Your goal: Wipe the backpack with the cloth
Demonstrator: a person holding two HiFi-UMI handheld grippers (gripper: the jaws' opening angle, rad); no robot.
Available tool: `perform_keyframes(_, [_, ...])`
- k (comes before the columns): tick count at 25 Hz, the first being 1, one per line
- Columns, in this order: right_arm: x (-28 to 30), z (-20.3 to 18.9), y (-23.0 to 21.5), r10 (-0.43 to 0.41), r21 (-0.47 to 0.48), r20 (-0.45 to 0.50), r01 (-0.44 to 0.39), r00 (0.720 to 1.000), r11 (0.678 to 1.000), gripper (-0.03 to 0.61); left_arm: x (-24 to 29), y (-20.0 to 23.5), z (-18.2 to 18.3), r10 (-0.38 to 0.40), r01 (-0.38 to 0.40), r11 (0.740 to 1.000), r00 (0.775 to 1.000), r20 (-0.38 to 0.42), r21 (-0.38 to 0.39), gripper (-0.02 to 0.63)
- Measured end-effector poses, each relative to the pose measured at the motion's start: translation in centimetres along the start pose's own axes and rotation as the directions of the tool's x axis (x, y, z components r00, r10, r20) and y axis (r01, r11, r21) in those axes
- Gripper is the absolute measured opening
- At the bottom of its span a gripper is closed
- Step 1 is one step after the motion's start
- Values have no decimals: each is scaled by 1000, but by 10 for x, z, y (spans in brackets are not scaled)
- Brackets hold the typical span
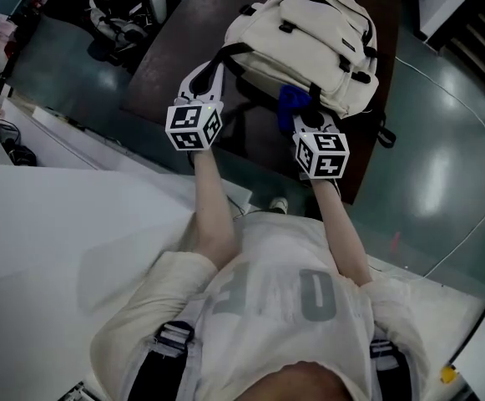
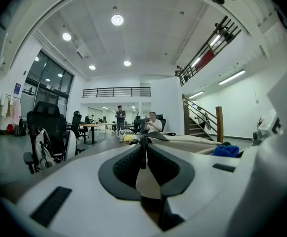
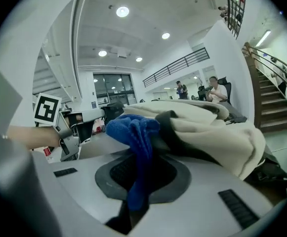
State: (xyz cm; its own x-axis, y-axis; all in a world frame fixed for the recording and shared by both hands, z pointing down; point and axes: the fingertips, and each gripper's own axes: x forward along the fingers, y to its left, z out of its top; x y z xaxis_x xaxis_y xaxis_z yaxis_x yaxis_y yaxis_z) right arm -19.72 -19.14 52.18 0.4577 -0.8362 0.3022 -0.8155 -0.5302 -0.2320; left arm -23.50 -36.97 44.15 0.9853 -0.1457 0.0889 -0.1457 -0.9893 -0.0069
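Fuzzy blue cloth, matt cream fabric backpack, smooth dark-brown table

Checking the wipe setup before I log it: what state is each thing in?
Backpack: lying flat on the table, pockets look zipped.
Cloth: bunched, touching the backpack.
Left gripper: shut on the backpack's thin black strap.
Right gripper: shut on the cloth.

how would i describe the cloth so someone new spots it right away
On the dark brown table lies a cream backpack. At its near edge, the right gripper holds a small bunched cloth between its fingers, against the backpack. It is the only bright blue thing there.
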Motion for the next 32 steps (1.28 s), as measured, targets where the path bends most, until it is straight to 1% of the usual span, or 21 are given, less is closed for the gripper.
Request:
perform_keyframes(4, [-22,-5,-27,-36,20,-1,36,999,999,41,-4,-6,3,65,-62,996,997,39,-57,38])
perform_keyframes(8, [-46,-21,-55,-50,-6,-36,50,998,999,41,-12,-18,1,118,-116,991,992,31,-68,38])
perform_keyframes(13, [-63,-24,-74,-18,-32,-58,16,998,999,43,-23,-36,-5,182,-180,979,983,10,-95,38])
perform_keyframes(16, [-71,-30,-92,-22,-1,-76,22,997,1000,42,-30,-49,-12,213,-212,971,977,-4,-113,38])
perform_keyframes(18, [-75,-37,-108,-30,1,-102,30,994,1000,42,-35,-59,-13,234,-232,964,972,-3,-127,37])
perform_keyframes(21, [-75,-40,-125,-9,-41,-150,2,989,999,42,-42,-73,-7,262,-261,959,965,-8,-111,32])
perform_keyframes(23, [-79,-37,-132,-1,-66,-175,-11,985,998,42,-46,-81,-1,281,-280,953,960,-8,-117,31])
perform_keyframes(26, [-93,-27,-138,9,-51,-189,-19,982,999,42,-58,-90,7,316,-314,938,949,-9,-143,23])
perform_keyframes(30, [-102,3,-136,38,-76,-145,-50,989,996,41,-66,-80,14,387,-370,900,922,31,-233,5])
perform_keyframes(32, [-100,20,-141,45,-67,-120,-54,992,996,42,-58,-79,15,388,-364,894,920,47,-263,5])
